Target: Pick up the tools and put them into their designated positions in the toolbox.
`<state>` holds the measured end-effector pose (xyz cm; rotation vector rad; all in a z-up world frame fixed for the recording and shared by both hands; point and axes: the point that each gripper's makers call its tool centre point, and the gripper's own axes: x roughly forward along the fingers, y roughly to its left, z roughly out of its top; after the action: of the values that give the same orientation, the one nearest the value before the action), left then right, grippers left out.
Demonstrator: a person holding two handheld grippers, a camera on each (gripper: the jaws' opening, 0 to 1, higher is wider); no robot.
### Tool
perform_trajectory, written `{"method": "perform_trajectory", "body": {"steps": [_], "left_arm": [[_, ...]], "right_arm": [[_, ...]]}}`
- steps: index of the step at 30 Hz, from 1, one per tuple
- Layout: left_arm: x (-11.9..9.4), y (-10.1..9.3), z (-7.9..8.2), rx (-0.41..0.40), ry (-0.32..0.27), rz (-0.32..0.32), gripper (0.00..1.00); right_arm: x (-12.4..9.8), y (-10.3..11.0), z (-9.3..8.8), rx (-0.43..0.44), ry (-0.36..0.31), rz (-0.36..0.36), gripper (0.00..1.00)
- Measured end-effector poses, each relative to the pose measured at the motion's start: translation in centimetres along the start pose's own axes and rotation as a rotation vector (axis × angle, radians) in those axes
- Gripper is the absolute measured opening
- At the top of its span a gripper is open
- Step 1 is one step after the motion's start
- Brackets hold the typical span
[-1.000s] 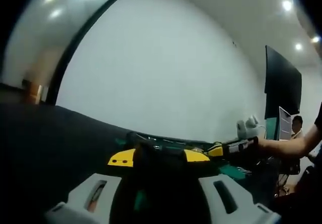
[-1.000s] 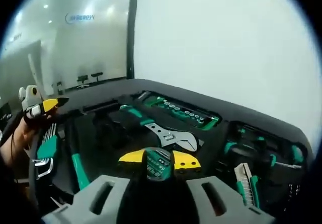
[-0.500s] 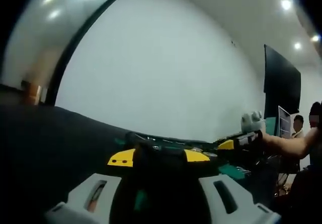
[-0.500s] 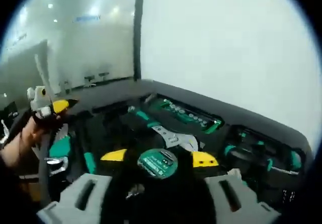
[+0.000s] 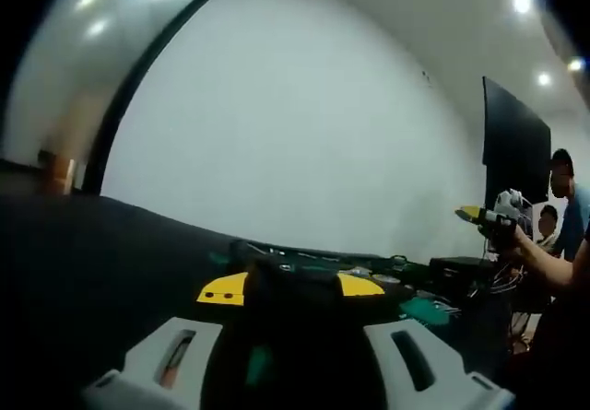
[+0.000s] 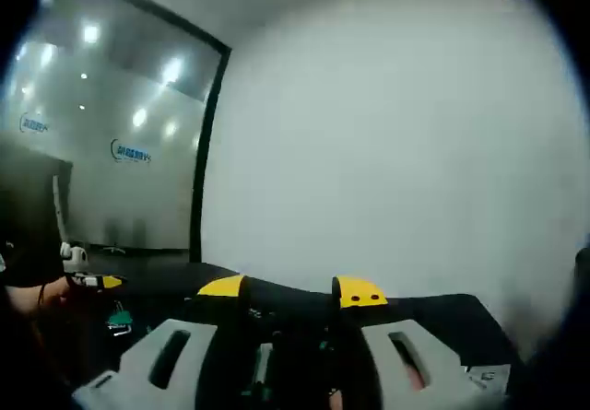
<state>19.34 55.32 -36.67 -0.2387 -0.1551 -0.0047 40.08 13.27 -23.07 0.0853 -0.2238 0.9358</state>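
Observation:
In the left gripper view my left gripper (image 5: 290, 287) lies low over the black table, its yellow-tipped jaws apart with a dark bulky shape filling the gap; whether it is gripped I cannot tell. Beyond it the open black toolbox (image 5: 309, 261) shows green tool handles along its edge. My right gripper (image 5: 487, 215) is raised high at the right in a person's hand. In the right gripper view my right gripper (image 6: 290, 290) points at a white wall, jaws apart with nothing visible between the tips. The left gripper (image 6: 92, 282) sits far left in a hand, near a green tool (image 6: 118, 319).
A black screen (image 5: 516, 152) hangs on the wall at the right, with a person (image 5: 564, 198) standing below it. A glass partition (image 6: 111, 152) with a dark frame runs at the left. The black table (image 5: 92, 244) stretches to the left.
The right gripper rose and tilted up from the toolbox; the green round tool seen between its jaws is gone from sight. In the left gripper view, the hand with it lifted.

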Motion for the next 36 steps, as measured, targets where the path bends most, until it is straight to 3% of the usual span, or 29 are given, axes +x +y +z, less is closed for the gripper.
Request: {"method": "perform_trajectory", "body": {"steps": [4,9,13,17,19,20,22,25,27,28,29,32,36], "left_arm": [[-0.1,-0.1,0.0,-0.001,-0.007,0.004,0.35],[0.0,-0.4,-0.3,0.023,0.011,0.008,0.35],[-0.2,-0.6,-0.1,0.022,0.011,0.006,0.35],[-0.2,-0.8,-0.1,0.026,0.011,0.007,0.35],[-0.2,-0.8,-0.2,0.026,0.011,0.007,0.35],[-0.2,-0.8,-0.1,0.025,0.010,0.007,0.35],[-0.2,-0.8,-0.1,0.022,0.009,0.007,0.35],[-0.2,-0.8,-0.2,0.025,0.013,0.007,0.35],[-0.3,-0.7,-0.1,0.028,0.014,0.007,0.35],[-0.4,-1.6,-0.2,0.030,0.015,0.006,0.35],[-0.4,-1.8,-0.2,0.031,0.016,0.005,0.35],[-0.5,-2.2,-0.1,0.038,0.010,0.008,0.36],[-0.6,-2.9,0.5,0.053,-0.019,0.001,0.36]], "right_arm": [[-1.8,0.3,0.8,0.011,-0.029,0.017,0.33],[-4.2,1.1,1.2,-0.060,-0.047,0.029,0.34],[-5.4,1.8,0.7,0.093,-0.066,0.051,0.29],[-6.0,1.8,-1.9,0.111,0.025,0.025,0.29],[-6.4,2.3,-4.4,0.150,0.108,0.037,0.30],[-6.7,2.5,-5.6,0.141,0.142,0.038,0.31],[-7.0,2.3,-6.5,0.107,0.137,0.028,0.30],[-7.1,3.8,-6.7,0.024,0.125,0.064,0.29],[-6.8,3.5,-7.3,-0.058,0.141,0.062,0.28],[-6.6,3.6,-7.3,-0.087,0.134,0.063,0.28],[-6.2,3.2,-7.2,-0.119,0.105,0.070,0.29],[-5.6,2.4,-7.9,-0.137,0.106,0.056,0.29],[-4.8,-0.3,-8.3,-0.151,0.085,-0.010,0.29]]}}
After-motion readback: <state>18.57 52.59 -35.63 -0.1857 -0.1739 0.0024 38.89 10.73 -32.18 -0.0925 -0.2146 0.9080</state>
